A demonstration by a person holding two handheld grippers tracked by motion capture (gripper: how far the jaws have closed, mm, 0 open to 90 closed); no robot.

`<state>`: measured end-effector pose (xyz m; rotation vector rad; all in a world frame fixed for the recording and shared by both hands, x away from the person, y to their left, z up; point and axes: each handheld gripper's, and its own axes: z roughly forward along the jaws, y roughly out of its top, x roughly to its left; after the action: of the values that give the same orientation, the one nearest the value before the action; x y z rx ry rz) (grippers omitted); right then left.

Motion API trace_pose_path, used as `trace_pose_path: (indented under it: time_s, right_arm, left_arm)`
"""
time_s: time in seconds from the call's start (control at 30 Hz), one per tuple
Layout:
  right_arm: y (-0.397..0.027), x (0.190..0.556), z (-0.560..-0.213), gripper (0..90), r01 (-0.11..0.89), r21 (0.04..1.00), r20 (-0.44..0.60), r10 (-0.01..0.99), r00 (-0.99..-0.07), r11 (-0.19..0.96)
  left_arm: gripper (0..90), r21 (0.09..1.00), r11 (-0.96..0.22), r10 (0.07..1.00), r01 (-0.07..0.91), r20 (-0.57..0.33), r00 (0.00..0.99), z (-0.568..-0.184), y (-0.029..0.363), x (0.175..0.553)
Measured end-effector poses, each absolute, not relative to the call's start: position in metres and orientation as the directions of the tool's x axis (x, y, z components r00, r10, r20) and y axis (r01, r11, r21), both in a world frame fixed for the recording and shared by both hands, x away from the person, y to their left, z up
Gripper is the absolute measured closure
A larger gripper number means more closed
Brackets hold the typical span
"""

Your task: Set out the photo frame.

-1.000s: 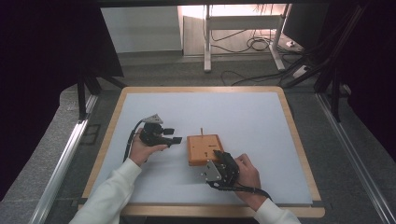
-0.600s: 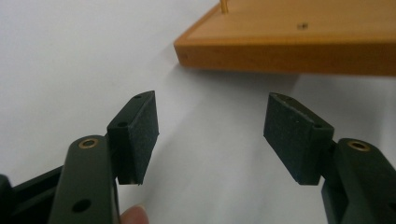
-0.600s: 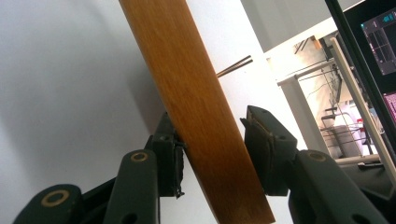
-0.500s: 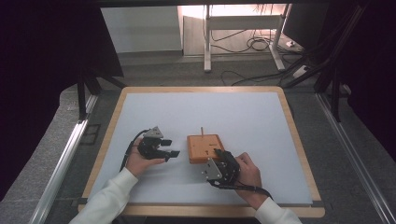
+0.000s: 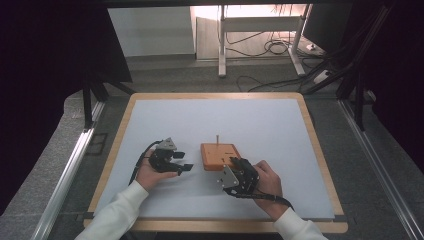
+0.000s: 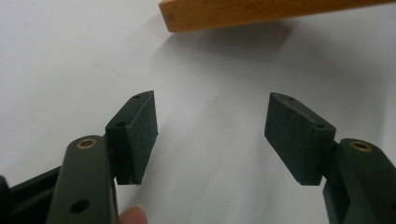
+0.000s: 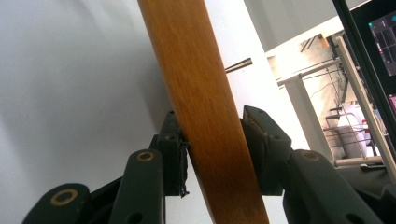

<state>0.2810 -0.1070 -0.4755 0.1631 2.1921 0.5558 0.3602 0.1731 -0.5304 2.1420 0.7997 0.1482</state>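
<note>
Wooden block (image 5: 220,156): flat, orange-brown, with a thin upright peg (image 5: 217,139) at its far edge; placed on the bench (image 5: 260,122) a little nearer the near edge than the far, about midway between left and right edges.

Right hand-held gripper (image 5: 237,174): pinching the block's near right corner. Jaws just closed further; both pads (image 7: 176,154) now pressed against opposite faces of the wood, seen in the right gripper view. Likely meaning: grip taken, block ready for lifting or steadying.

Left hand-held gripper (image 5: 179,161): spread wide, nothing between the jaws; pads (image 6: 140,133) over bare bench surface, aimed at the block's left side, whose corner appears near the upper edge of the left gripper view (image 6: 196,17). Close beside the block, not touching.

Against the earlier frames: left hand-held gripper brought lower and nearer the near edge, tips now pointing toward the block's left side rather than its far left corner. Right hand in much the same place. Block unmoved, flat on the bench, peg upright.

Judged stage: one side secured, second approach under way.
</note>
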Motion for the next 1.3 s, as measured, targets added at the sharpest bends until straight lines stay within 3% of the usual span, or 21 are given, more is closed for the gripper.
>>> trace_pose_path:
  time_s: [0.63, 1.3]
  right_arm:
    - [-0.099, 0.305, -0.449, 69.4, -0.094, 0.440, -0.674, 0.259, -0.692, 0.893]
    - [-0.086, 0.326, -0.428, 70.0, -0.106, 0.435, -0.617, 0.210, -0.759, 0.894]
  left_arm:
    - [34.1, 0.733, -0.469, 0.584, 0.492, -0.161, 0.796, -0.534, 0.173, 0.361]
    - [34.1, 0.733, -0.469, 0.586, 0.493, -0.159, 0.794, -0.535, 0.173, 0.362]
